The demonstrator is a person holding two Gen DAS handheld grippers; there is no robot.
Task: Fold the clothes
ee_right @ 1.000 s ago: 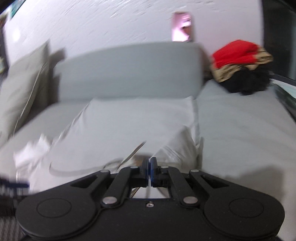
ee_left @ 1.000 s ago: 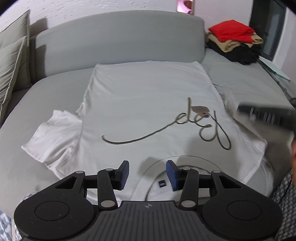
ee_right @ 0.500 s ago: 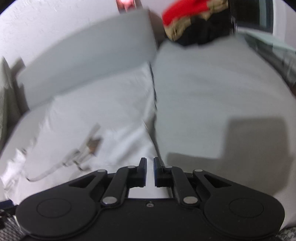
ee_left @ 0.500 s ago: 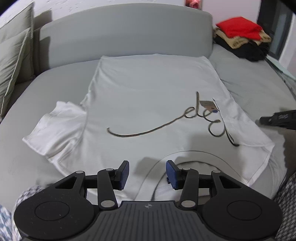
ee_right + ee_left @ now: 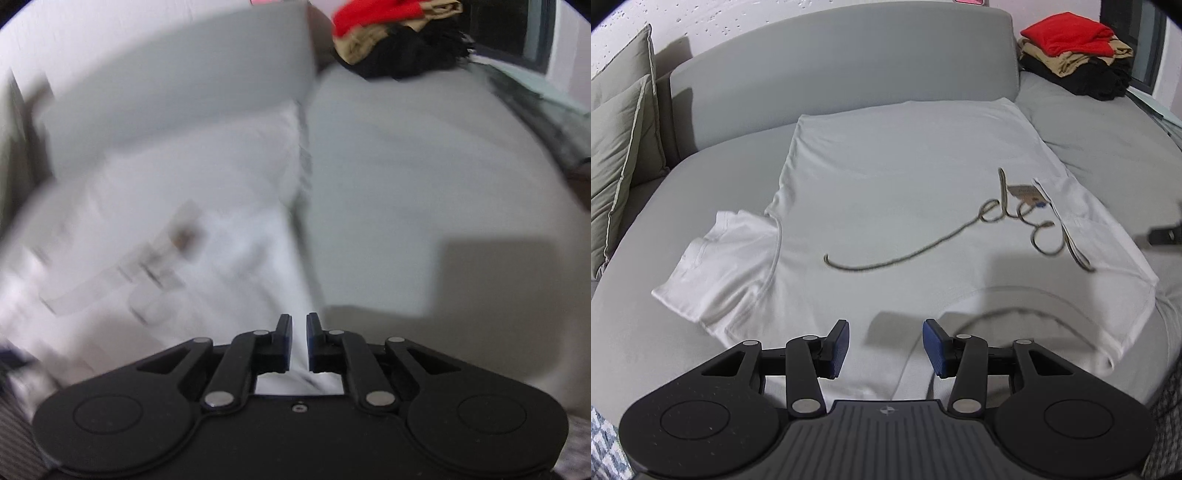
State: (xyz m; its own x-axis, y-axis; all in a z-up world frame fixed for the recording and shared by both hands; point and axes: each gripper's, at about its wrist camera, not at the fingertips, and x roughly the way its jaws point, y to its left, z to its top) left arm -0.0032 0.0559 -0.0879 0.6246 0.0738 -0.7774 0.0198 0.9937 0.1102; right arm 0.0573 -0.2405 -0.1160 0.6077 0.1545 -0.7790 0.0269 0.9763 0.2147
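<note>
A white T-shirt (image 5: 905, 192) with a dark script print lies flat on the grey sofa, collar nearest me. Its right sleeve is folded in over the body; its left sleeve (image 5: 716, 258) sticks out. A paper tag (image 5: 1025, 194) lies on the print. My left gripper (image 5: 885, 347) is open and empty just above the collar. My right gripper (image 5: 299, 330) is slightly open and empty over the shirt's right edge (image 5: 236, 258); that view is blurred. Its tip shows at the right edge of the left wrist view (image 5: 1165, 236).
A stack of folded clothes, red on top (image 5: 1075, 51), sits at the sofa's far right; it also shows in the right wrist view (image 5: 391, 33). Grey cushions (image 5: 617, 140) lean at the left. The curved backrest (image 5: 831, 74) runs behind the shirt.
My right gripper let go of the right sleeve, which now lies folded over the shirt, and pulled away to the right. My left gripper stayed open and drew back slightly.
</note>
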